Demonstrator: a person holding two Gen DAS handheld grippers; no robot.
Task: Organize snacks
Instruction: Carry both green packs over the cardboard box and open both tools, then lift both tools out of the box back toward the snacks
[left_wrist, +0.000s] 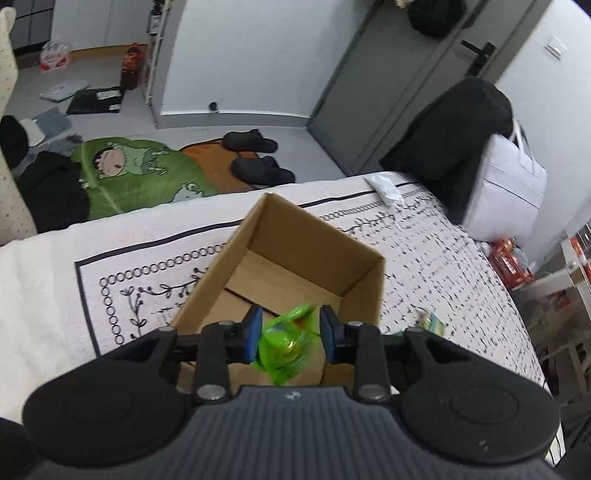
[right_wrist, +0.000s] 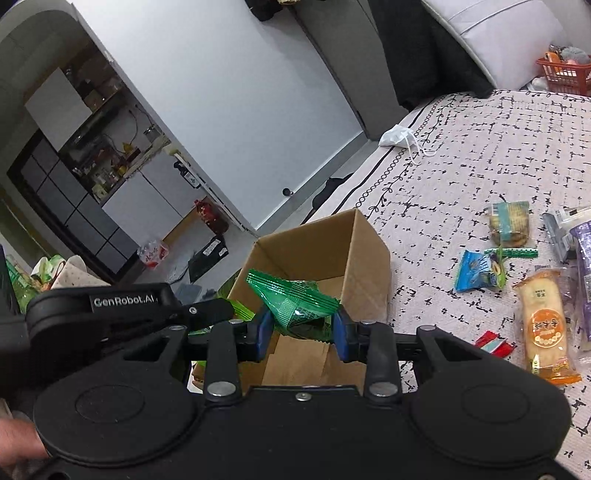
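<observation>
An open cardboard box (left_wrist: 332, 243) stands on the patterned bedspread; it also shows in the right wrist view (right_wrist: 354, 240). My left gripper (left_wrist: 290, 332) hovers over the box's near end, its jaws apart, with a blurred bright green snack packet (left_wrist: 286, 347) between them, touching the left pad only. My right gripper (right_wrist: 301, 328) is shut on a dark green snack packet (right_wrist: 295, 299), held above the box. The left gripper's body (right_wrist: 122, 310) is at the left in the right wrist view.
Several loose snacks lie on the bedspread to the right: a blue packet (right_wrist: 478, 271), a biscuit pack (right_wrist: 511, 223), an orange bread pack (right_wrist: 546, 325), a purple pack (right_wrist: 583, 258). A white face mask (right_wrist: 400, 134) lies near the bed's far edge. Slippers (left_wrist: 258, 170) sit on the floor beyond.
</observation>
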